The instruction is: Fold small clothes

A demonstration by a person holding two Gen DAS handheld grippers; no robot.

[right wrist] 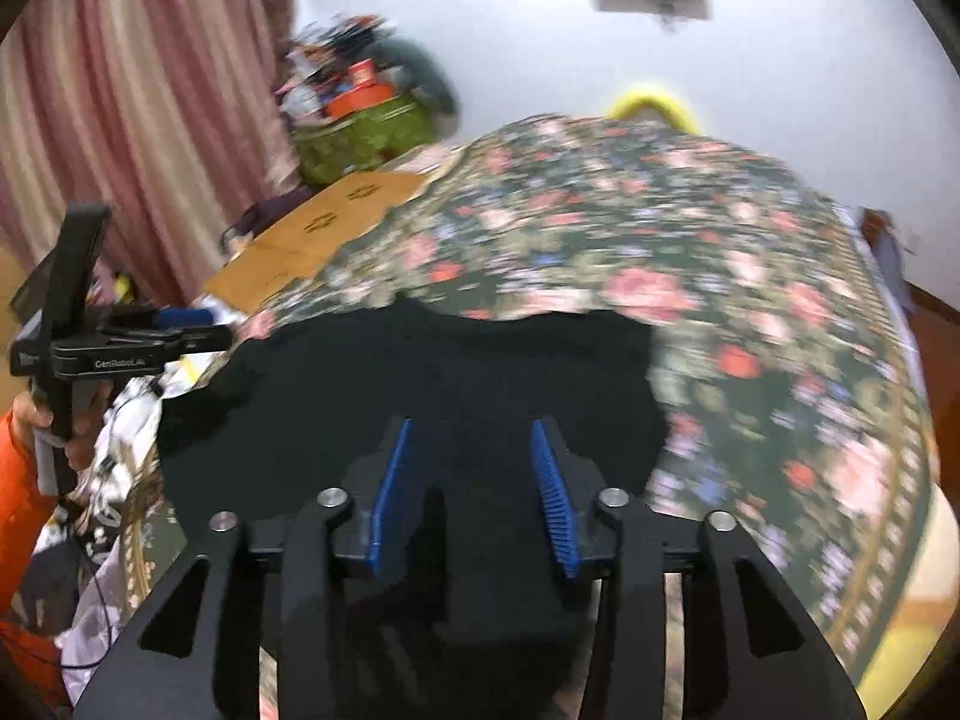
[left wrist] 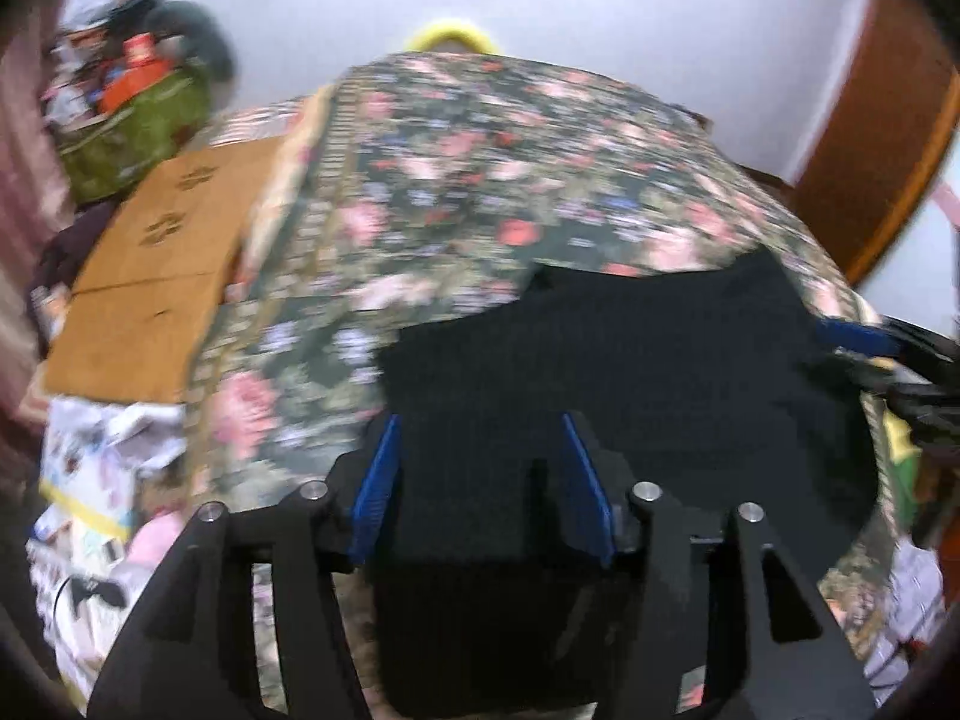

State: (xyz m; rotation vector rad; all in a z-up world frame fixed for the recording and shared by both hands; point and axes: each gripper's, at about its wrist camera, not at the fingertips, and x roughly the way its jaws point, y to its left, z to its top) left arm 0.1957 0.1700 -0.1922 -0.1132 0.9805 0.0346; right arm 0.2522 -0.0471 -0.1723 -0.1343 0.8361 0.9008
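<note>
A black garment [left wrist: 630, 360] lies spread on a floral bedspread [left wrist: 480, 168]; it also shows in the right wrist view [right wrist: 432, 372]. My left gripper [left wrist: 480, 426] is open, its blue pads apart over the garment's near left part. My right gripper [right wrist: 471, 432] is open over the garment's near edge. The right gripper also appears at the right edge of the left wrist view [left wrist: 870, 354]. The left gripper, held by a hand in an orange sleeve, appears at the left of the right wrist view [right wrist: 198, 327]. Nothing sits between either pair of pads.
A brown cardboard sheet [left wrist: 150, 276] lies left of the bedspread. A green bag [left wrist: 132, 132] full of clutter stands behind it. Pink curtains [right wrist: 138, 108] hang at the left. Loose printed clothes [left wrist: 102, 468] lie at the bed's near left. A wooden door frame [left wrist: 870, 138] stands right.
</note>
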